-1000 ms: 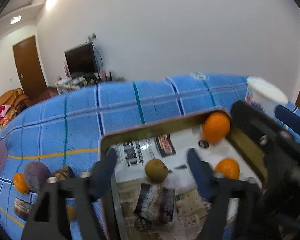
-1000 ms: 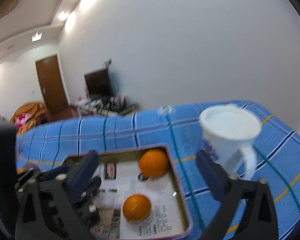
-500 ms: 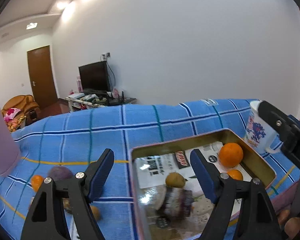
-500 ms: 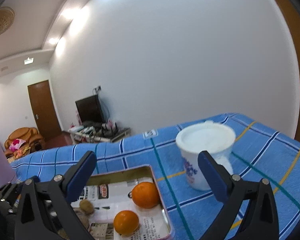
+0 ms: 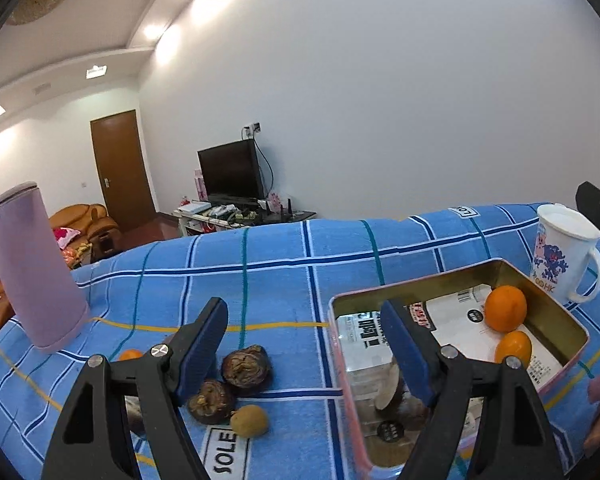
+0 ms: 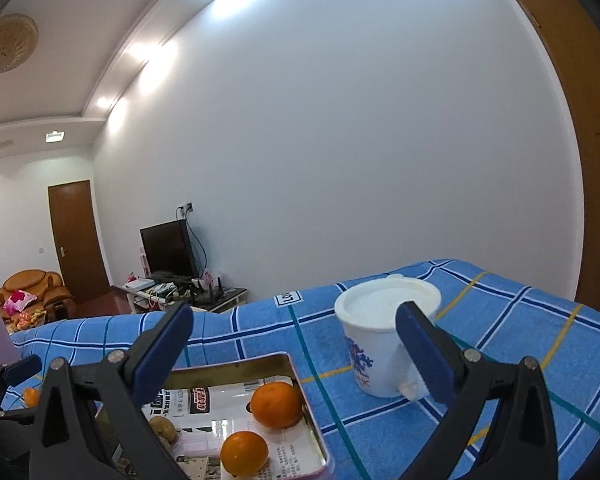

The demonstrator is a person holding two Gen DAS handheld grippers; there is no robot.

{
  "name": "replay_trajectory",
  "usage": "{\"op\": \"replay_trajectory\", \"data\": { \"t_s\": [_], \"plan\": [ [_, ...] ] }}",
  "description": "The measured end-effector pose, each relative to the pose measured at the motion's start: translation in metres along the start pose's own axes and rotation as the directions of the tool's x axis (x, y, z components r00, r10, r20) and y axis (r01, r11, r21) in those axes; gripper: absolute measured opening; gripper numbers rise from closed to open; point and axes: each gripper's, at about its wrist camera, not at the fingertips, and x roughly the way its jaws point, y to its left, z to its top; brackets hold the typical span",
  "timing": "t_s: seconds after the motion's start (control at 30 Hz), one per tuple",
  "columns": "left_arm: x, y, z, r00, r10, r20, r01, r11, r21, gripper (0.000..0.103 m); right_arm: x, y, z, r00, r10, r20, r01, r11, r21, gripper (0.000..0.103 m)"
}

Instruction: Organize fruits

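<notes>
Left gripper (image 5: 304, 340) spread wide, empty, hovering above blue checked cloth (image 5: 276, 252). Right gripper (image 6: 294, 344) likewise spread, empty. Just under left fingers: two wrinkled dark fruits (image 5: 246, 367), small brown fruit (image 5: 249, 420), touching or nearly so. Beside these, tin tray (image 5: 420, 286) holding two oranges (image 5: 505, 308). Beyond tray, white lidded mug (image 6: 380, 344); far left, lilac tumbler (image 5: 32, 264) upright.

Two oranges (image 5: 505, 308) are sitting in the far end of the paper-lined metal tin (image 5: 416, 288), one just behind the other. Two wrinkled dark fruits (image 5: 246, 367) and a small brown fruit (image 5: 249, 421) are lying together on the cloth beside the tin.
</notes>
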Motion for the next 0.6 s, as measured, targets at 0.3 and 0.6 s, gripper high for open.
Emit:
{"op": "replay_trajectory", "data": {
  "t_s": [0.3, 0.6],
  "plan": [
    [-0.013, 0.016, -0.007, 1.000, 0.003, -0.001, -0.003, 0.999, -0.032, 0.080, -0.017, 0.010, -0.003, 1.000, -0.025, 0.014, 0.025, 1.000, 0.003, 0.103],
    [-0.017, 0.031, -0.016, 0.997, -0.043, -0.063, 0.040, 0.998, -0.046, 0.080, -0.030, 0.009, -0.007, 0.999, -0.040, -0.022, 0.041, 0.998, 0.044, 0.103]
  ]
}}
